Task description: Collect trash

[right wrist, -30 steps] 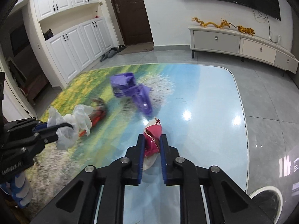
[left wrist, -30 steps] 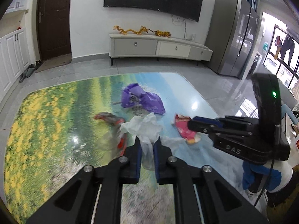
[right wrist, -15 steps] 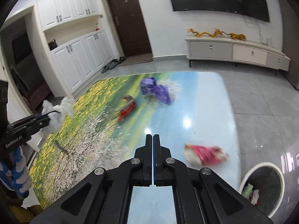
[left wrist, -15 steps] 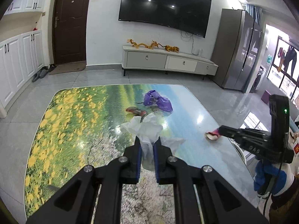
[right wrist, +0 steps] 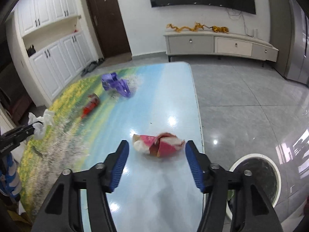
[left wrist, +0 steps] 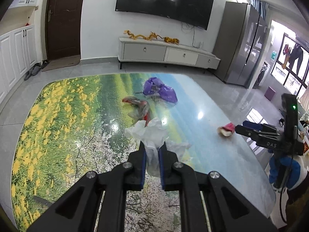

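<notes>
My left gripper (left wrist: 151, 149) is shut on a crumpled white plastic bag (left wrist: 152, 133), held above the picture-printed table (left wrist: 58, 127). My right gripper (right wrist: 156, 144) hangs over the table's right edge and its jaws are opening. A red and white wrapper (right wrist: 160, 145) lies on the table just ahead, between the fingertips, and the pads (right wrist: 119, 162) do not touch it. Farther back on the table lie a purple bag (left wrist: 160, 89) and a red and clear bag (left wrist: 139, 106). The right wrist view also shows the left gripper (right wrist: 36, 127) with its white bag (right wrist: 41, 123).
A round white-rimmed trash bin (right wrist: 251, 155) with a dark liner stands on the floor beside the table's right edge, below my right gripper. A white TV cabinet (left wrist: 166, 53) lines the far wall. A fridge (left wrist: 241, 44) stands at the right.
The right gripper let the red wrapper go onto the table near the right edge, stood shut and empty, and now has spread wide around it. The left gripper drew back with the white bag.
</notes>
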`<state>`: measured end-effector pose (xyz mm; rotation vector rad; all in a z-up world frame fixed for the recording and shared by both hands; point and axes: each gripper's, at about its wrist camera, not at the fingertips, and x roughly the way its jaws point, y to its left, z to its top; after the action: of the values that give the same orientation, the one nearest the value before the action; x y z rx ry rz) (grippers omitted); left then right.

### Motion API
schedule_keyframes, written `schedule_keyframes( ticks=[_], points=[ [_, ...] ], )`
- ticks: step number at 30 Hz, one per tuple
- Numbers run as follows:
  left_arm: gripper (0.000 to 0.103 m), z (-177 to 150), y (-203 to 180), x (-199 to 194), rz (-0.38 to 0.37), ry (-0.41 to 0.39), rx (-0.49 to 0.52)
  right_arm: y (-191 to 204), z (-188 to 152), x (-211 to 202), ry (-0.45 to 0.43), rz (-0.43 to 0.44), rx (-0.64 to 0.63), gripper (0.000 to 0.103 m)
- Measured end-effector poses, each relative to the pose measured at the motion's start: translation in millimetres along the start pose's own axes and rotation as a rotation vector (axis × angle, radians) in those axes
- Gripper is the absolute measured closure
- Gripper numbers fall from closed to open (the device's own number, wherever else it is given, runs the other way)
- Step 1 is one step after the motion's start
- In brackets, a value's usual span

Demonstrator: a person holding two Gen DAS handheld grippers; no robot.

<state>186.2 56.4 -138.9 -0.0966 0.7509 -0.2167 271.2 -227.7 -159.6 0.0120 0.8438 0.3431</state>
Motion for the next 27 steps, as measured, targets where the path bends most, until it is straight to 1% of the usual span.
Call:
schedule_keyframes(
  ticks=[2, 5, 10, 12, 19, 20, 27],
  points=[
    [0.092, -1.0, 3.1, 6.3, -0.001, 0.013, -0.006, -2.5, 2.6, 13.0, 0.017, 0.003, -0.003, 0.032],
    [0.092, -2.2, 5.0, 14.2, 0.000, 0.027, -0.003, -6.9, 1.6, 25.2, 0.032, 0.006, 0.029, 0.030],
    [0.092, -3.1, 3.5, 22.1, -0.011, 0.040, 0.008, -10.9, -0.3, 34.5, 0.041, 0.004, 0.067, 0.030],
    [0.092, -3.7, 2.6, 23.9, -0.014, 0.043, 0.011, -12.3, 1.4, 36.0, 0.038, 0.014, 0.081, 0.041],
    [0.092, -3.4, -0.6, 16.9, -0.006, 0.031, 0.023, -1.3, 0.6, 34.9, 0.034, 0.036, 0.055, 0.052],
    [0.092, -3.0, -2.0, 13.4, -0.002, 0.024, 0.027, 1.0, -1.1, 32.7, 0.034, 0.045, 0.055, 0.057],
    [0.092, -5.4, -16.5, -17.5, 0.011, -0.020, 0.054, 23.8, -14.4, 5.4, 0.012, 0.088, 0.018, 0.057]
  ],
)
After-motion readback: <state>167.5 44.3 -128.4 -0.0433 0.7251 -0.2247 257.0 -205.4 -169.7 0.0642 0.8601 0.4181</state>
